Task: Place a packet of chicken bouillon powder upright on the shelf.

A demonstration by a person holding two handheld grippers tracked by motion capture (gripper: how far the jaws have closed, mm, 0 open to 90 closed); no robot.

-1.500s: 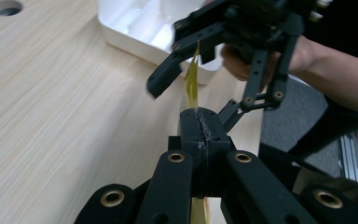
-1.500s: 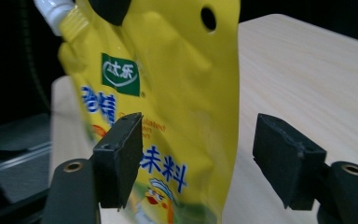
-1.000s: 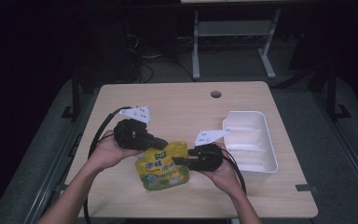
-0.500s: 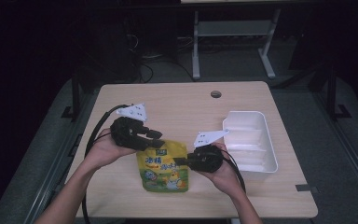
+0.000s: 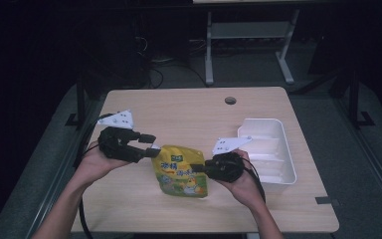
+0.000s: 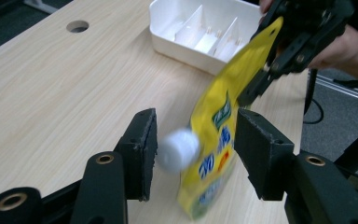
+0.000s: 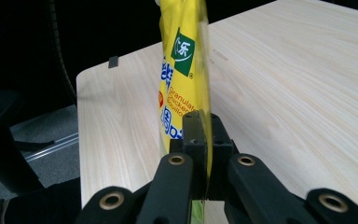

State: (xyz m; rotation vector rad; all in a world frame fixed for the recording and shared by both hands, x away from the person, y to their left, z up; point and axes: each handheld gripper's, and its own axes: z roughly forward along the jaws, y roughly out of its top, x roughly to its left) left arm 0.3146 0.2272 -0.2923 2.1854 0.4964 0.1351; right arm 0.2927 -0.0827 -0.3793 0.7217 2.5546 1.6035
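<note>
Yellow pouch (image 7: pixel 182 70) reads "GRANULAT…", white cap (image 6: pixel 179 148) seemingly toward the spread left gripper (image 6: pixel 193 156), right gripper (image 7: pixel 204 135) clamping its edge.

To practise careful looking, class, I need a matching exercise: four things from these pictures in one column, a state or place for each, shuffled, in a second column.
Column A
1. left gripper
2. right gripper
3. white cap
4. white tray

Column B
a. clamped on the yellow pouch's edge
b. empty, at the table's right side
c. jaws apart
d. between the open jaws

Pairs: 1-c, 2-a, 3-d, 4-b
</note>
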